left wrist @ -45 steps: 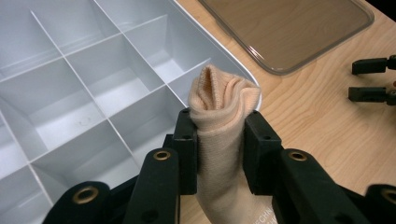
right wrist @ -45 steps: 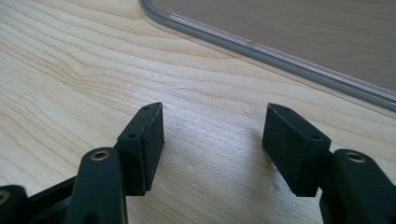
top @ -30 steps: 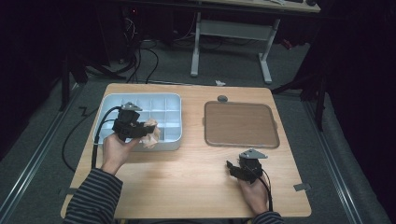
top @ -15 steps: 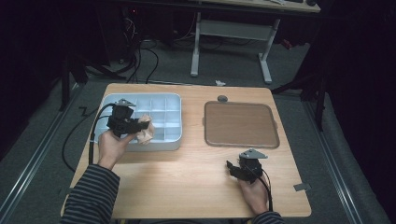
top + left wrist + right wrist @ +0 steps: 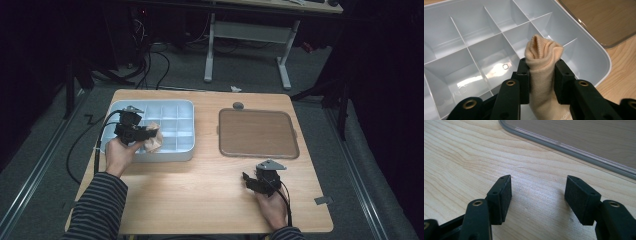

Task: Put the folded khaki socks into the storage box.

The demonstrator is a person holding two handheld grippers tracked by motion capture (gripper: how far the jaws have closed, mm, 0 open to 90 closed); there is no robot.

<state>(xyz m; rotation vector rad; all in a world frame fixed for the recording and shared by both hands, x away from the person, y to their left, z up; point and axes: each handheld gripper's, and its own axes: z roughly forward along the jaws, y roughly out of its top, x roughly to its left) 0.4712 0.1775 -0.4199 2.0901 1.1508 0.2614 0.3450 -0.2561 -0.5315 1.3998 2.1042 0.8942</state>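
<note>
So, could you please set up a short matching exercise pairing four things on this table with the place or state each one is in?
Things:
1. rolled peach-coloured sock
2. pale blue plastic divider tray
3. flat brown lid with clear rim
4. right gripper

Places or states:
a. jaws open, nothing between them
b. lying flat at the table's right
c. clamped in the left gripper
d. at the table's left, compartments bare

Pairs: 1-c, 2-d, 3-b, 4-a

Room dark around the table (image 5: 200, 190), which is lit from overhead. Glare patches on the floor of the divided tray (image 5: 474, 75), near the jaws. Gripper views sharp, bright; soft shadows under the right gripper (image 5: 537, 195).
</note>
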